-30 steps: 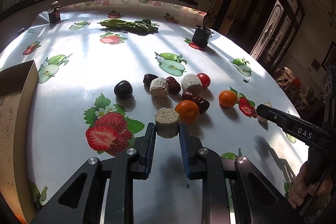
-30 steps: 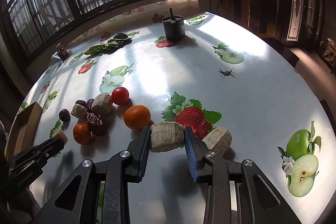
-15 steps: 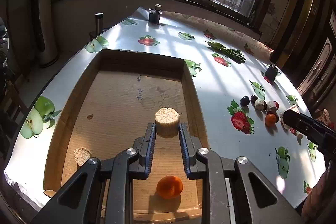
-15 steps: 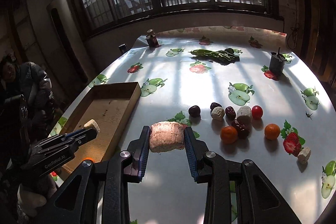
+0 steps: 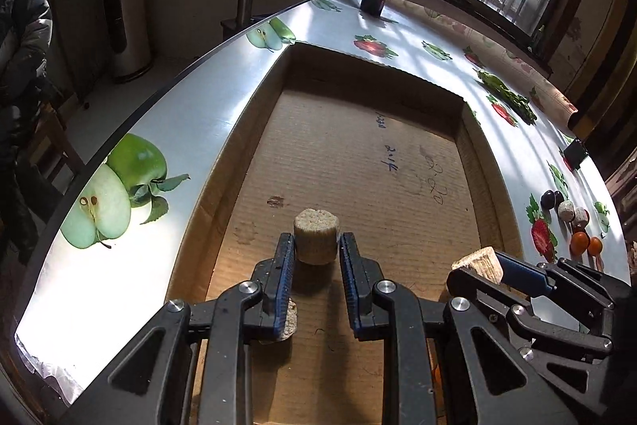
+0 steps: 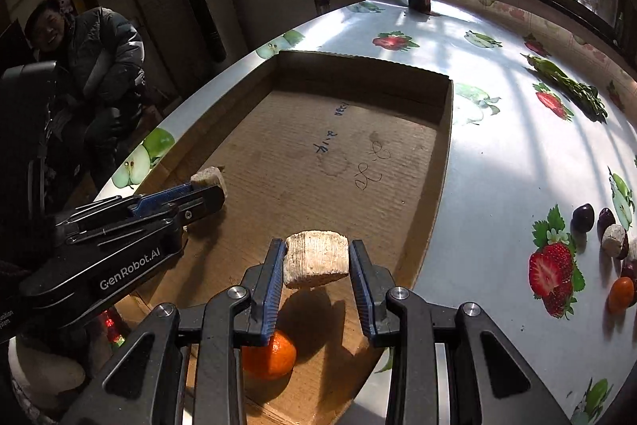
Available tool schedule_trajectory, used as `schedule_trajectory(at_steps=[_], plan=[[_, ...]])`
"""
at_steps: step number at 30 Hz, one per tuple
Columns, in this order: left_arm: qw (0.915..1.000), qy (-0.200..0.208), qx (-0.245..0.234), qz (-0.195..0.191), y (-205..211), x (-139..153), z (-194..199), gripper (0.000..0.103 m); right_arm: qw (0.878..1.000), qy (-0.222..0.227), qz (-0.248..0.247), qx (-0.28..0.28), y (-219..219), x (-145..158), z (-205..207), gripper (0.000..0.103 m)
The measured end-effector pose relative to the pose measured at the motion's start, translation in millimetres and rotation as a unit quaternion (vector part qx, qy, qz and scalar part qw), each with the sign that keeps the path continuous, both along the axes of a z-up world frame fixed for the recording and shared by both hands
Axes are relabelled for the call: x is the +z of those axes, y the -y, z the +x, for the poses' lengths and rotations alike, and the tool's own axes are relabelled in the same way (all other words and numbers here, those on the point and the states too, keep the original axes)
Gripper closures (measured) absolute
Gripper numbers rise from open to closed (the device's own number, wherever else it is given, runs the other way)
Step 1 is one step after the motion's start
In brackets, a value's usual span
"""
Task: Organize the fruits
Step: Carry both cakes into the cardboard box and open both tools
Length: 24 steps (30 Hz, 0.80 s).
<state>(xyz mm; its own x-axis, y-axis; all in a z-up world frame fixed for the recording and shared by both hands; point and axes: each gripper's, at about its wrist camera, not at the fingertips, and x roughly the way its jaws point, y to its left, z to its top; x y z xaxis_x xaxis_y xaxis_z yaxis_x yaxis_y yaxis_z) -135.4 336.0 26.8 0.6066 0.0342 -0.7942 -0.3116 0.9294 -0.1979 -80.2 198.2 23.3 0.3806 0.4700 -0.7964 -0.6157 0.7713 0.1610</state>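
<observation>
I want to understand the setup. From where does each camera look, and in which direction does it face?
Left wrist: sits on the left gripper, looks along its fingers down into the cardboard box; the right gripper enters at right.
Right wrist: sits on the right gripper, faces the same box, above an orange; the left gripper enters at left.
Shared: box, fruit-print table, both held beige pieces.

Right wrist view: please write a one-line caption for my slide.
Right gripper holds a beige block above the cardboard tray, an orange below it.
</observation>
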Motion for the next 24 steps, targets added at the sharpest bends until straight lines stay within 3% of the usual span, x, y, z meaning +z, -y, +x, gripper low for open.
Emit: schedule_trajectory(at_steps=[3,5,7,11,13,20,24], plan=[[1.0000,0.004,0.004,-0.004,0,2,-1,0.076,1.000,0.012,-0.009,0.002,-5,-2,-3,0.067],[0.9999,0.012,0.008,-0.009,0,6,-4,0.066,1.000,0.023,-0.015,0.006,-9,2,-7,0.060],[0.9996,0.021,0.011,-0.014,1,11,-8,0.063,0.999,0.035,-0.012,0.007,-6,10,-11,0.051],[0.9988,0.043,0.015,-0.021,3,24,-20,0.060,0.997,0.067,0.011,-0.019,18,35,-20,0.049],[0.9983,0.052,0.016,-0.022,6,30,-24,0.060,0.996,0.077,-0.006,-0.043,33,38,-24,0.042],[0.9974,0.071,0.003,0.010,31,47,-29,0.055,0.992,0.052,-0.112,-0.034,37,-1,-43,0.042],[0.9962,0.079,0.000,0.037,43,59,-34,0.049,0.991,0.047,-0.121,-0.035,39,-4,-51,0.042]])
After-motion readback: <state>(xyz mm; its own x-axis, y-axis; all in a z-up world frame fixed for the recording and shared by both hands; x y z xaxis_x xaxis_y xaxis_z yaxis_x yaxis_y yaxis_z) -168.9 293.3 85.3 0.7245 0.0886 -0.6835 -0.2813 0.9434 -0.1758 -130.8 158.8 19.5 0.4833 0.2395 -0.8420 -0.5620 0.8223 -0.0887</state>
